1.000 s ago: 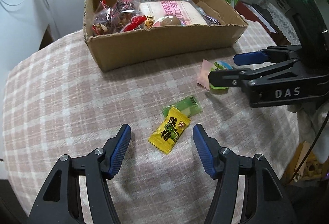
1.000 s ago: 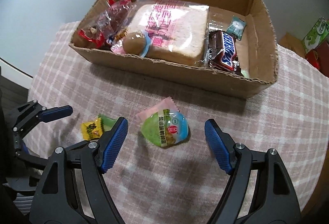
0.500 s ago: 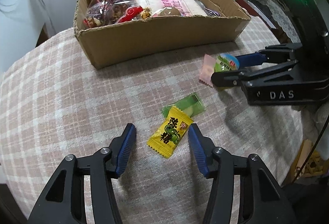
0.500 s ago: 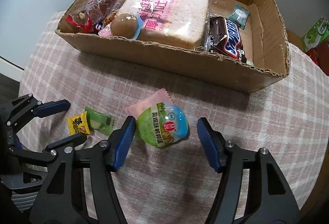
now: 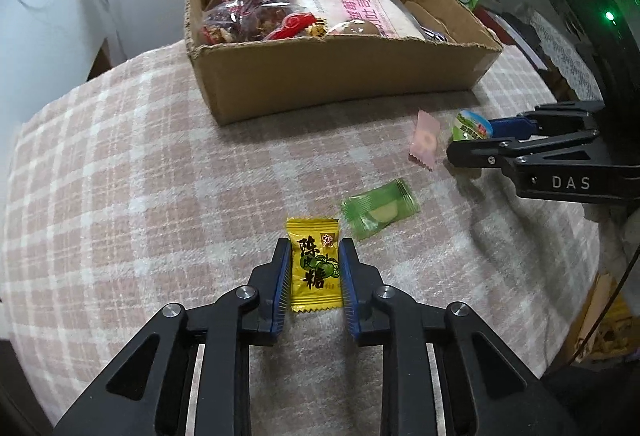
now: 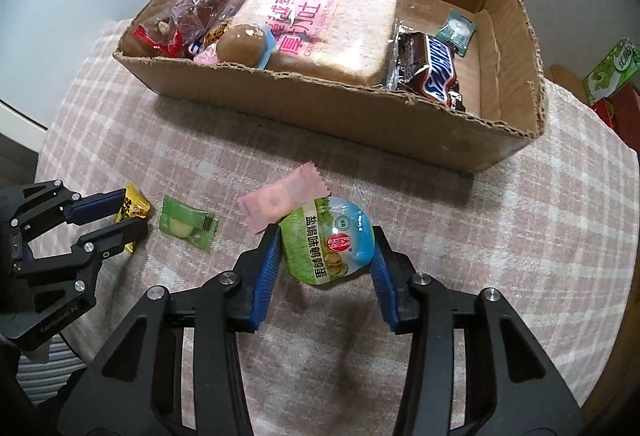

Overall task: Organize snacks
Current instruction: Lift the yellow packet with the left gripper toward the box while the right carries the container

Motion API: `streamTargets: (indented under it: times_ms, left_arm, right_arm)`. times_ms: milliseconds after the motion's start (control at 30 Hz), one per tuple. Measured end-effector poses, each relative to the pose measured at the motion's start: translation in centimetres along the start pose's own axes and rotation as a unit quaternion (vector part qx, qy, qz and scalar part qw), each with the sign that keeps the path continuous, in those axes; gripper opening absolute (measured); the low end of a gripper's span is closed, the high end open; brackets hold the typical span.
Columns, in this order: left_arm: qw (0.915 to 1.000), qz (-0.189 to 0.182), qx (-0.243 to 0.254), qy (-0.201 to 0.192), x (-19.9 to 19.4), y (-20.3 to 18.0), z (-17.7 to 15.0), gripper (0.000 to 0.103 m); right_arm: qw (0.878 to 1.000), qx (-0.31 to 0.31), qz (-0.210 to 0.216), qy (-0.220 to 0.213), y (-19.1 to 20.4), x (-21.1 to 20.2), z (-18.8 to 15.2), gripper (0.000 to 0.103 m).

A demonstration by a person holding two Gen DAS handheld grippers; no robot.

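Observation:
My left gripper (image 5: 314, 252) is shut on a yellow candy packet (image 5: 315, 263), which also shows in the right wrist view (image 6: 134, 207). My right gripper (image 6: 325, 242) is shut on a green-and-blue egg snack pack (image 6: 326, 244), held just above the cloth; it also shows in the left wrist view (image 5: 470, 125). A green candy (image 5: 378, 209) and a pink sachet (image 5: 425, 138) lie on the checked cloth between the grippers. The cardboard box (image 6: 400, 124) behind holds bread (image 6: 320, 24), a chocolate bar (image 6: 430, 66) and other snacks.
The table (image 5: 120, 164) is round with a pink checked cloth; its edge curves close on the left and front. A green carton (image 6: 612, 70) and red box stand off the table at the right. A wall is behind the box.
Both grippers have closed from wide open: the left onto the yellow candy, the right onto the egg snack pack. Both moved forward toward the box.

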State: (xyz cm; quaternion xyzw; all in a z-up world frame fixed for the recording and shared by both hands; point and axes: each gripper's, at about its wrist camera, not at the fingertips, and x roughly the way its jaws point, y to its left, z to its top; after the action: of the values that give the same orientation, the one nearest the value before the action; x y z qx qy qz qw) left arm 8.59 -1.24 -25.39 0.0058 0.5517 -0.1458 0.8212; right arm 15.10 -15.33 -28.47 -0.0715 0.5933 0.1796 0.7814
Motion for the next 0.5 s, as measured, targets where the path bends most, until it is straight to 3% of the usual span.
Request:
streamTargets:
  times_ms: [200, 500]
  left_arm:
    - [0.9998, -0.003, -0.016, -0.011, -1.6, 1.2, -0.4, 0.022]
    - [0.9982, 0.003, -0.015, -0.057, -5.5, 2.1, 1.8, 0.022]
  right_arm:
    - [1.000, 0.004, 0.002, -0.011, -0.3, -1.5, -0.6, 0.045]
    - [0.998, 0.020, 0.015, -0.049, -1.9, -5.3, 0.1, 0.045]
